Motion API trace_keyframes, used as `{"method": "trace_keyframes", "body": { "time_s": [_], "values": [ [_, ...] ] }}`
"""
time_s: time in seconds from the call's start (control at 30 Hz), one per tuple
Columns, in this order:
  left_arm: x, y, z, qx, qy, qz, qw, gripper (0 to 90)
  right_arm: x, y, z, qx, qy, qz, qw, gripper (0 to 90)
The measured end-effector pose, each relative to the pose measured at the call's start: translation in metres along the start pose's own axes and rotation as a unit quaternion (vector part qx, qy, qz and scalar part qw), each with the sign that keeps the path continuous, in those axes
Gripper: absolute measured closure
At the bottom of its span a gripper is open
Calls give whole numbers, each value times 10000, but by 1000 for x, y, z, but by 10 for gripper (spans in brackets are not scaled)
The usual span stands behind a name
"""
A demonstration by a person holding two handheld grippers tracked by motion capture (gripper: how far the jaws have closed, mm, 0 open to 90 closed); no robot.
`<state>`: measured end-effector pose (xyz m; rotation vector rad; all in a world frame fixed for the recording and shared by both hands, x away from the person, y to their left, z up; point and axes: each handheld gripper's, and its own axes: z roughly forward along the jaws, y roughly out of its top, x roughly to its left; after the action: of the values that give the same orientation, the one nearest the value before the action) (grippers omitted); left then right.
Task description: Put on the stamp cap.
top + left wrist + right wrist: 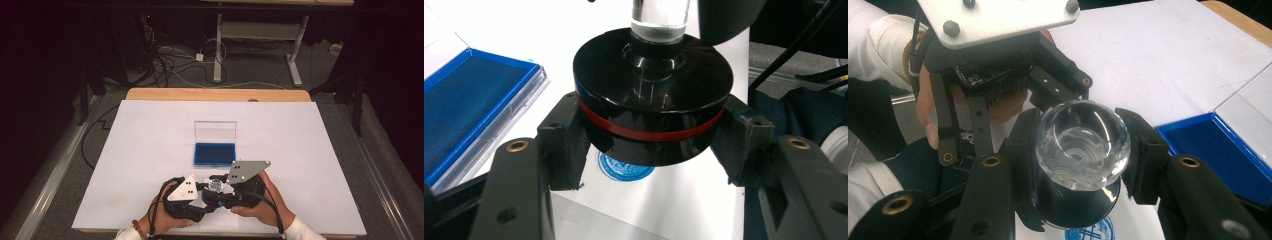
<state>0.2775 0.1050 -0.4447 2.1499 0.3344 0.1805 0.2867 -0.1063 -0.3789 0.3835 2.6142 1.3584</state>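
Stamp held by both grippers above a fresh blue imprint, near edge of the table.

Left gripper (651,150) has its jaws closed on the black disc base of the stamp (651,100), pads pressing the red-banded rim from either side. Right gripper (1083,155) has its jaws closed on the stamp's clear faceted knob (1082,150) (seen from above, the base dark beneath it). The base hangs just above the white sheet (150,150); a round blue imprint (624,167) lies directly under it. The open blue ink pad (215,154), lid upright, sits just beyond the grippers toward the table's middle.
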Motion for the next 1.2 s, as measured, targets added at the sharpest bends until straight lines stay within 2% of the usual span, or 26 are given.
{"method": "trace_keyframes", "body": {
  "time_s": [0.57, 0.73, 0.77, 0.9, 0.93, 1.2],
  "values": [
    [-3, 0, -3, -40, 157, 162, 9997, 367, -8, -5, -1, -189, 248, 389, 9988, 564],
    [-4, 0, -3, -47, 217, 189, 9996, 367, -9, -6, -1, -190, 292, 414, 9985, 564],
    [-3, 0, -2, -94, 142, 215, 9996, 367, -10, -6, -1, -211, 303, 443, 9983, 564],
    [-5, 0, -3, 48, 269, 225, 9994, 367, -9, -6, 0, -174, 281, 426, 9985, 564],
    [-5, 0, -2, 106, 305, 286, 9991, 366, -8, -6, 1, -147, 262, 408, 9987, 564],
    [-6, -1, 2, 332, 342, 325, 9983, 366, -2, -7, 8, 49, 141, 239, 9996, 564]
  ]
}}
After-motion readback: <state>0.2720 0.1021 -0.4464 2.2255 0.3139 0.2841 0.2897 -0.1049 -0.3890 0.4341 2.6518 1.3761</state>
